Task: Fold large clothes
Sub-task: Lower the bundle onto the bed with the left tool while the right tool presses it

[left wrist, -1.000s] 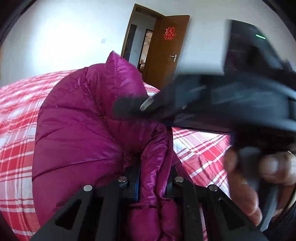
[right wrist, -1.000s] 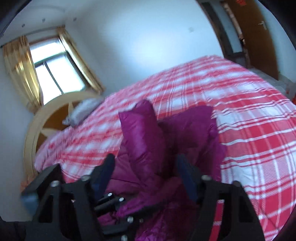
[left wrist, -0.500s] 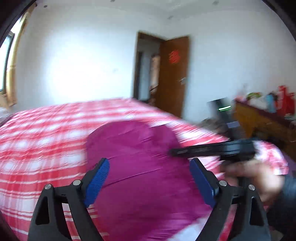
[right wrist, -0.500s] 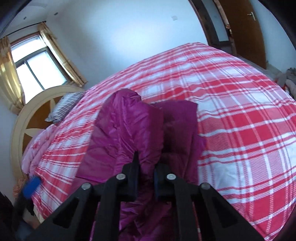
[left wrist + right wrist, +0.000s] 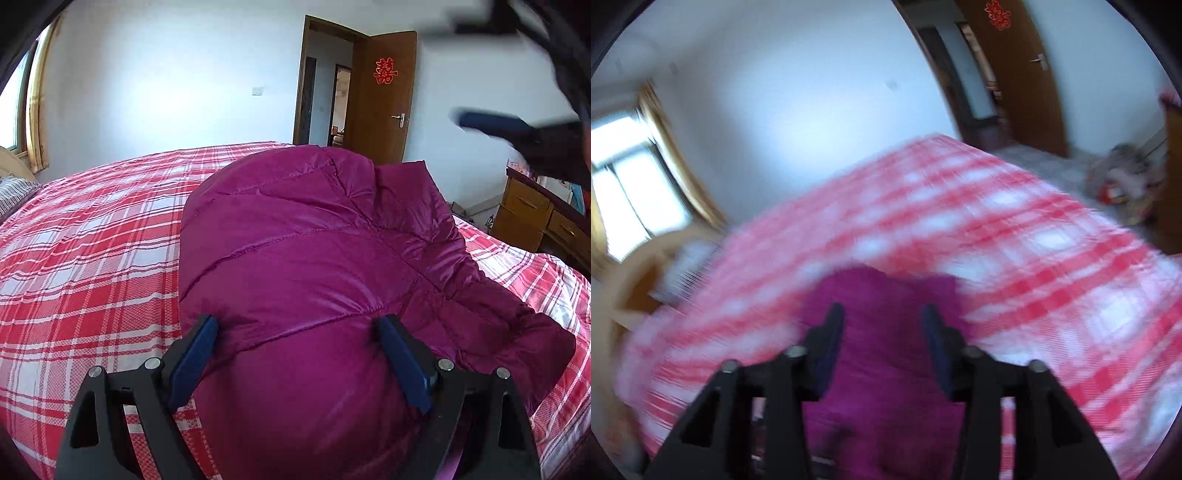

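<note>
A magenta puffer jacket [image 5: 314, 266] lies bunched and folded over on the red plaid bed [image 5: 92, 258]. My left gripper [image 5: 295, 321] hangs open just above its near end, blue pads wide apart and not pressing on the fabric. In the same view my right gripper [image 5: 458, 74] shows blurred at the upper right, raised off the bed. The right wrist view is smeared by motion. There the right gripper [image 5: 882, 314] has its jaws opening above the jacket [image 5: 886, 387], with nothing pinched between the pads.
A wooden dresser [image 5: 535, 218] stands beyond the bed's right edge. An open brown door [image 5: 384, 96] is at the far wall. A striped pillow [image 5: 14, 192] and a headboard lie at the left. A pile of things [image 5: 1123, 181] sits on the floor.
The left gripper, shut on the jacket a second ago, let go and now stands wide over it. The right gripper pinched a fold half a second ago, then released it and rose.
</note>
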`<action>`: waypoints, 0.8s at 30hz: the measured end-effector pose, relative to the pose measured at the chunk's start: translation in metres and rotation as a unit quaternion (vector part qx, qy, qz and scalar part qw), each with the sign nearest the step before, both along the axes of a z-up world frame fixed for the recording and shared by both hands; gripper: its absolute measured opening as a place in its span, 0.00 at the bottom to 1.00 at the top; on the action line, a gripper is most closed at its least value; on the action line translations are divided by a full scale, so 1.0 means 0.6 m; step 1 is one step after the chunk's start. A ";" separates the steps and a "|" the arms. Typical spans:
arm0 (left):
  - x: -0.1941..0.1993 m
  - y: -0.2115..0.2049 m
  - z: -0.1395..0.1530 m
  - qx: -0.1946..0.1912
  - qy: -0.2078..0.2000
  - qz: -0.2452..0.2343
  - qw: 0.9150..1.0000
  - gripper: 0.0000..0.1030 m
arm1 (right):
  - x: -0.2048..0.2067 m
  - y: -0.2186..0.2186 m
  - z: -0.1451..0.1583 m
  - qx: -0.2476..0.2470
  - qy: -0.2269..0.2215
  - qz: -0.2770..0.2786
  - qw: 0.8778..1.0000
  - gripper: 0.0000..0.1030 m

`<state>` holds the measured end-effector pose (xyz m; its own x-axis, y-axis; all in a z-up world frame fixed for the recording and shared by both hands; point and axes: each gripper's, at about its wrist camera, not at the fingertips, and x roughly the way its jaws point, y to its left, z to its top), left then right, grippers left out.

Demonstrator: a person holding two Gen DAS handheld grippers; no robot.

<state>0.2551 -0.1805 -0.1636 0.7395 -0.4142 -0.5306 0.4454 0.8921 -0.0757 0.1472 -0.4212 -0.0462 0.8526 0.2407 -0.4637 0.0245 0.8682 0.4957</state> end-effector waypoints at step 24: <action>0.179 -0.028 0.029 0.015 0.089 0.137 0.987 0.87 | 0.114 -0.027 -0.183 0.073 0.025 -0.018 0.997 0.60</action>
